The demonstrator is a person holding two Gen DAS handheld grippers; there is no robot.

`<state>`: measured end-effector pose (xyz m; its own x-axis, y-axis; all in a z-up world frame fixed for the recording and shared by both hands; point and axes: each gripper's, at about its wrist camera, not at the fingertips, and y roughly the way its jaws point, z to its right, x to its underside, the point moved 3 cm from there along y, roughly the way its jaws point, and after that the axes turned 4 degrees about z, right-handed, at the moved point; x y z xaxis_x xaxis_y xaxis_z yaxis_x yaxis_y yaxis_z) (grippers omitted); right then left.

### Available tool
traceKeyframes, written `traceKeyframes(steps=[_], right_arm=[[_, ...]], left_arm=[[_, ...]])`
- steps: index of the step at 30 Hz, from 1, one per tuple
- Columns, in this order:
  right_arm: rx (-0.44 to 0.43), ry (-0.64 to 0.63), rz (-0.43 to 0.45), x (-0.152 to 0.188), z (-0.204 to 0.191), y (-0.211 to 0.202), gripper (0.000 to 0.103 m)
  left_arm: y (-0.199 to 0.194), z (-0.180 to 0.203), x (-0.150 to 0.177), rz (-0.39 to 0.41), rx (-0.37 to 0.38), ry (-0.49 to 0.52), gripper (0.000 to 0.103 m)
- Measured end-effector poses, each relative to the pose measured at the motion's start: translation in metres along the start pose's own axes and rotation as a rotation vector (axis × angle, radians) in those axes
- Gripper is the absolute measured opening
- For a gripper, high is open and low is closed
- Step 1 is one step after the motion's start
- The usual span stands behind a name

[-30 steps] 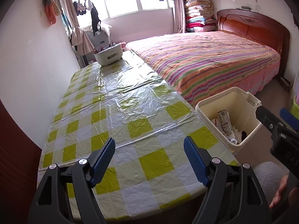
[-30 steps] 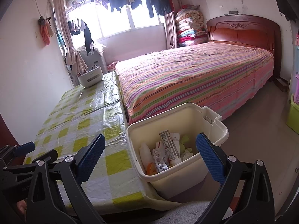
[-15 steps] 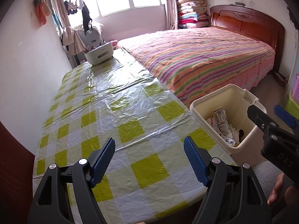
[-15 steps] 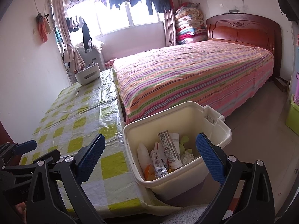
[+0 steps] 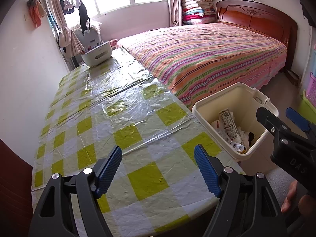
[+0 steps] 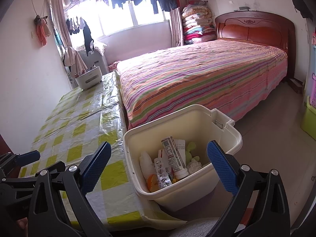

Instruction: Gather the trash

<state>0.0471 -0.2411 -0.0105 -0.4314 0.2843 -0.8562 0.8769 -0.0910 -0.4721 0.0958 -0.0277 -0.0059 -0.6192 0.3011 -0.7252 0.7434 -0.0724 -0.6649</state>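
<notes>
2 tools, left tool (image 5: 158,169) and right tool (image 6: 158,162), both spread apart and empty, hover over the checkered bench (image 5: 110,106), while the trash sits in the cream bin (image 6: 227,138) directly ahead of the nearer right tool.

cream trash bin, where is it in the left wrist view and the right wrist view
Left wrist: cream trash bin at right of centre, beside the table's right edge.
Right wrist: the bin at lower centre, between the open tool's fingers.
Shared landmark: striped bed behind it.
</notes>
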Motion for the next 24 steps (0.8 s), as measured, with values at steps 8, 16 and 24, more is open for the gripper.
traceKeyframes(steps=[8,16,24], right_arm=[[0.004,0.008,-0.003,0.0017,0.0052,0.0007,0.096],[0.004,0.007,0.001,0.0019,0.0058,-0.0003,0.096],[0.003,0.007,0.001,0.0018,0.0062,-0.0016,0.096]], left_arm=[[-0.0025,0.0049,0.0001,0.022,0.027,-0.003,0.074],[-0.0053,0.0069,-0.0016,0.049,0.049,-0.003,0.074],[-0.0006,0.0068,0.002,0.001,0.027,0.0,0.074]])
